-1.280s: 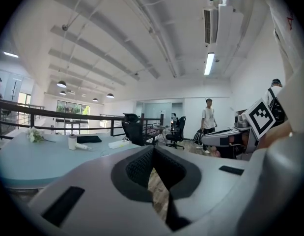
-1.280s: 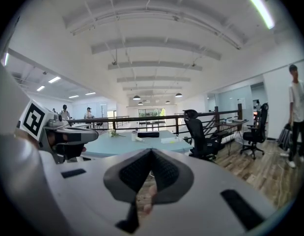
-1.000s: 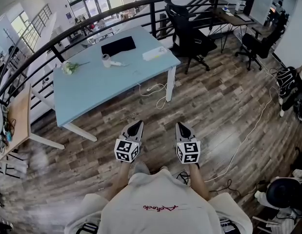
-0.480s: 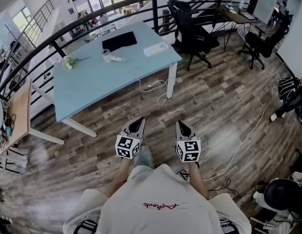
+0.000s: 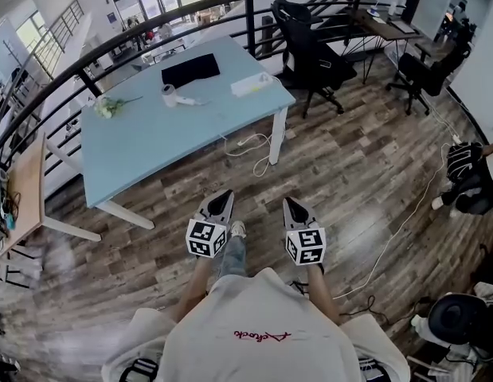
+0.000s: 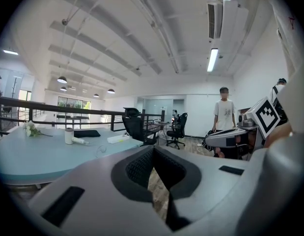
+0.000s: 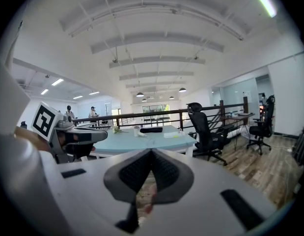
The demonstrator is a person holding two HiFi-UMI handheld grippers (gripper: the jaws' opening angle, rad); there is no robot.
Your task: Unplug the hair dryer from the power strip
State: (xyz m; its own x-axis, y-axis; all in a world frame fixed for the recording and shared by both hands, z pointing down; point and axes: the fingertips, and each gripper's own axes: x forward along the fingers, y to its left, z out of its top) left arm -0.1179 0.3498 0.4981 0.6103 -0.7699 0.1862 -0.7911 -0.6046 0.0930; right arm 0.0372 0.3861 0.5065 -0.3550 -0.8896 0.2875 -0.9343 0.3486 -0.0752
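Left tool point(image 5: 222, 198) and right tool point(image 5: 291, 205) closed, empty, over floor point(image 5: 350, 173) short of the bench point(image 5: 142, 146). Hair dryer point(image 5: 175, 98) and power strip point(image 5: 252, 86) well ahead, near bench's far edge. Open floor right of bench.

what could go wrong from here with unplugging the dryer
1. A white cable hangs off the light blue table and loops on the wooden floor; a foot could snag it and drag the white power strip, which lies near the table's edge.
2. The left gripper and right gripper are both shut and empty; tugging a plug without pinning the strip may slide it off.
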